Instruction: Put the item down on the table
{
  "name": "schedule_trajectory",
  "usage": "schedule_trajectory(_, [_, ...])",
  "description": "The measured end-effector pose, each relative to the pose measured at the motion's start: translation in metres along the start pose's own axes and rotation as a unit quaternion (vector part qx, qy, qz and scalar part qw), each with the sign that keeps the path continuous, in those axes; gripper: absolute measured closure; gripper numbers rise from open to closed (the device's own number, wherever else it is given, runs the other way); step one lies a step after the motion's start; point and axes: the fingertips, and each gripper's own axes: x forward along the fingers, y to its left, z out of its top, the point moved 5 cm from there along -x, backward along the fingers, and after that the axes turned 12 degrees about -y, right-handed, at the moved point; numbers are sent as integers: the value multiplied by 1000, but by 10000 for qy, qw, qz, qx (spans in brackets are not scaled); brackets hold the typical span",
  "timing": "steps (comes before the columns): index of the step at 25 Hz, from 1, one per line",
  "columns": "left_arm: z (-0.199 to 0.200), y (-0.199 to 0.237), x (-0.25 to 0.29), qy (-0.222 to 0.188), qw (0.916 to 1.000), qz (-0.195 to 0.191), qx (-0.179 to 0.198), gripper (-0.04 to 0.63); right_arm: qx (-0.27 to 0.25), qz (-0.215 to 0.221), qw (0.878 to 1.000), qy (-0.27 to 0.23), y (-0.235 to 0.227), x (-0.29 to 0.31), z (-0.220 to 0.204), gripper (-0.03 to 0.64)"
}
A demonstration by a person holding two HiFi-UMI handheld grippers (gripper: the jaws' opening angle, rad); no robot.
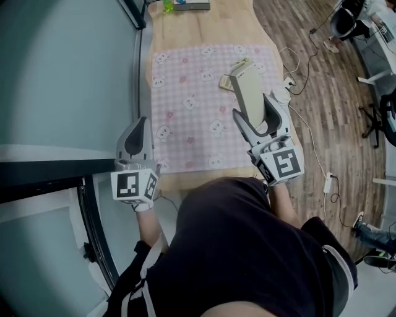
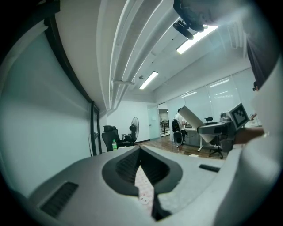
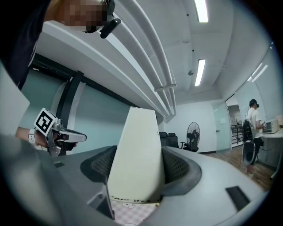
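The right gripper is clamped on the near end of a cream, flat, slab-shaped plastic item, which reaches out over the right part of a pink checked cloth with bunny prints on the light wooden table. The left gripper hovers at the cloth's left edge, well apart from the item, with its jaws drawn together on nothing.

My wooden table runs away from me, its near part covered by a pink checked cloth printed with bunnies; a small green bottle stands at the bare far end beside a box
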Motion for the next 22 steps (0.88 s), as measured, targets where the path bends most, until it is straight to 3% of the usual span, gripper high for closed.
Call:
schedule_trajectory(5, [-1, 10, -1, 3, 9999, 110, -3, 597, -48, 129, 9999, -47, 4, 12, -2, 288])
schedule_trajectory(9, [-3, 13, 4, 6, 9999, 121, -5, 597, -43, 98, 9996, 278, 0, 18, -34, 288])
schedule_trajectory(15, [-11, 12, 9, 97, 9999, 34, -33, 597, 70, 38, 9892, 1464, -2, 24, -147, 288])
schedule_trajectory(22, [-9, 13, 8, 170, 9998, 38, 26, 597, 54, 258, 9509, 3084, 9, 4, -292, 288])
